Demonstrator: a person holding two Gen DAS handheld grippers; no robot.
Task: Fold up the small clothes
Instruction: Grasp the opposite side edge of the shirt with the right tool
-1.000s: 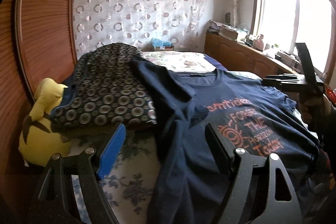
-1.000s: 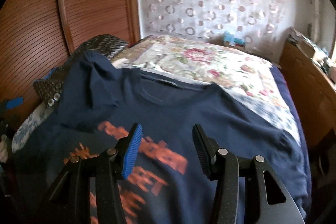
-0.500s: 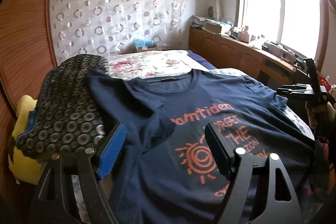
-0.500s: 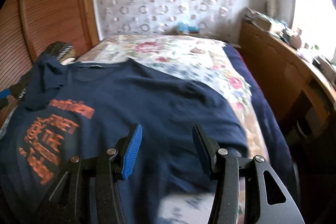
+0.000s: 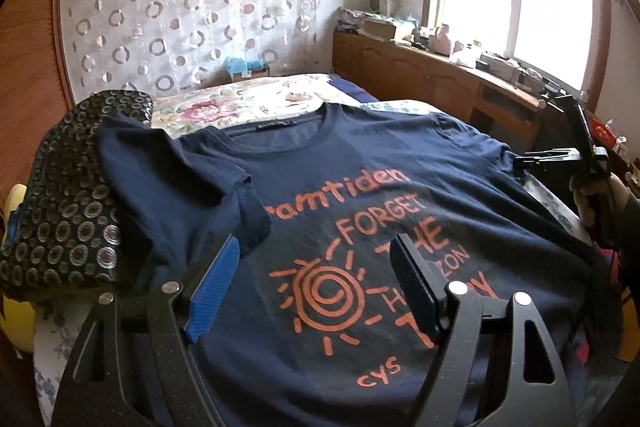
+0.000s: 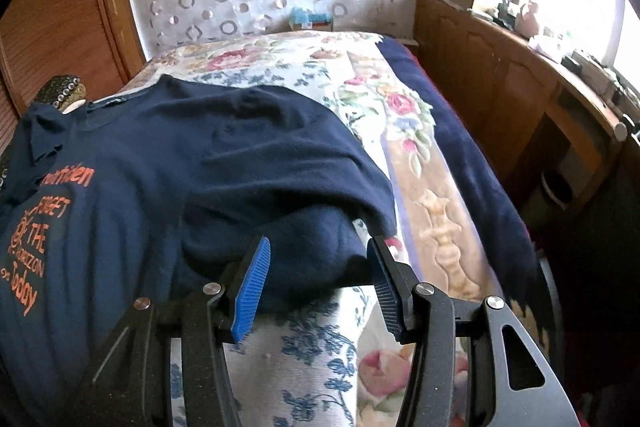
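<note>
A navy T-shirt (image 5: 360,163) with orange print lies face up on the bed, its left sleeve (image 5: 180,179) folded in over the chest. My left gripper (image 5: 316,247) hovers open above the sun print, nothing between its fingers. In the right wrist view the shirt's right sleeve (image 6: 312,247) lies rumpled at the edge of the floral bedspread (image 6: 400,115). My right gripper (image 6: 318,247) stands open just over it, pads apart from the cloth. The left wrist view also shows the right gripper (image 5: 524,161), in a hand, at the shirt's right shoulder.
A dark circle-patterned cloth (image 5: 68,195) is heaped left of the shirt, a yellow plush toy (image 5: 12,315) below it. A wooden cabinet (image 5: 420,79) with clutter runs under the window on the right. A wooden wardrobe (image 6: 48,27) stands on the left.
Both grippers have swung to the right: the left from the folded sleeve to over the print, the right from mid-shirt to the right sleeve. Neither jaw width changed.
</note>
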